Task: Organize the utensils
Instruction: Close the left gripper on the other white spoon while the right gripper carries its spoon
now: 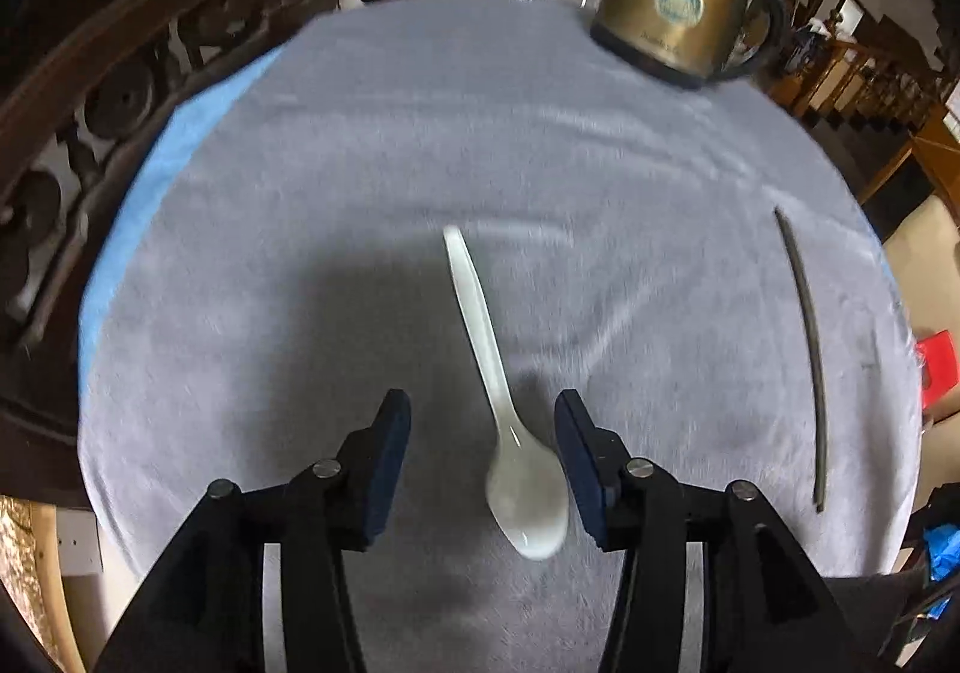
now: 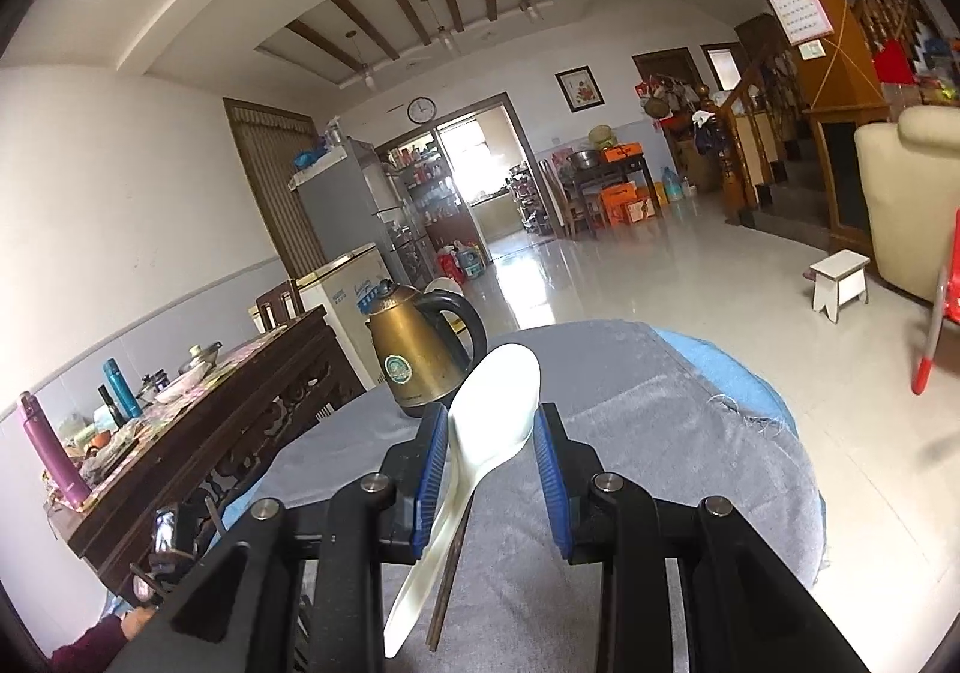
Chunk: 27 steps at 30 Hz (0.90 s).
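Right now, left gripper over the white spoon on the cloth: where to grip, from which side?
Grip the spoon at mid-handle, coming straight down. It lies flat on the grey cloth, handle narrow and pointing away, bowl wide and near. The left gripper already straddles it, open.
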Motion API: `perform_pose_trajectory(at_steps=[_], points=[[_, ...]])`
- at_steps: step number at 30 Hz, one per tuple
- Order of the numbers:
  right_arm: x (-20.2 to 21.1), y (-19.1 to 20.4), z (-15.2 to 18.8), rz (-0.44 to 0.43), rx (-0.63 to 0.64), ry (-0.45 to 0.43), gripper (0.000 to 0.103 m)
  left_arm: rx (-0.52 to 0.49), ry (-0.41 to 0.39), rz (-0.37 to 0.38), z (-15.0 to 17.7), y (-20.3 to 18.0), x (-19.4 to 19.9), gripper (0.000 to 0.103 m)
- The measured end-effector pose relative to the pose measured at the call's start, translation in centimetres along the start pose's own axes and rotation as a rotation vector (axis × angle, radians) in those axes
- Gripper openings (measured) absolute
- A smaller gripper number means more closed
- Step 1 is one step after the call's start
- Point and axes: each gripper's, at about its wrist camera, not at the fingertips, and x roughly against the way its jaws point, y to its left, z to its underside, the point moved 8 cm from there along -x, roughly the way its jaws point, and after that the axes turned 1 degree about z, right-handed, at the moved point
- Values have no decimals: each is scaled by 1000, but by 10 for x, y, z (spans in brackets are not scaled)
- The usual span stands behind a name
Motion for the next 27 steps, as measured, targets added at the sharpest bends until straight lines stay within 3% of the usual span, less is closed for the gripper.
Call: perform_pose_trajectory(at_steps=[2, 5, 7, 8, 14, 20, 27], points=[[2, -1, 1, 1, 7, 1, 32, -19, 6, 0, 12, -9, -5, 51], [0, -4, 2, -2, 2, 9, 32, -78, -54, -48, 19, -17, -7, 51], [-3, -3, 5, -6, -3, 17, 32, -79, -85, -45, 20, -18, -7, 34], [-3, -2, 5, -8, -3, 19, 32, -69, -93, -19, 20, -18, -7, 30], [5, 7, 2, -27, 11, -7, 32, -56, -99, 32, 27, -15, 1, 30], [30, 29, -9, -45, 67, -92, 32, -60, -158, 100, 39, -18, 54, 30], [48, 73, 5, -82, 168, -143, 32, -108, -37, 225, 89, -27, 103, 30]])
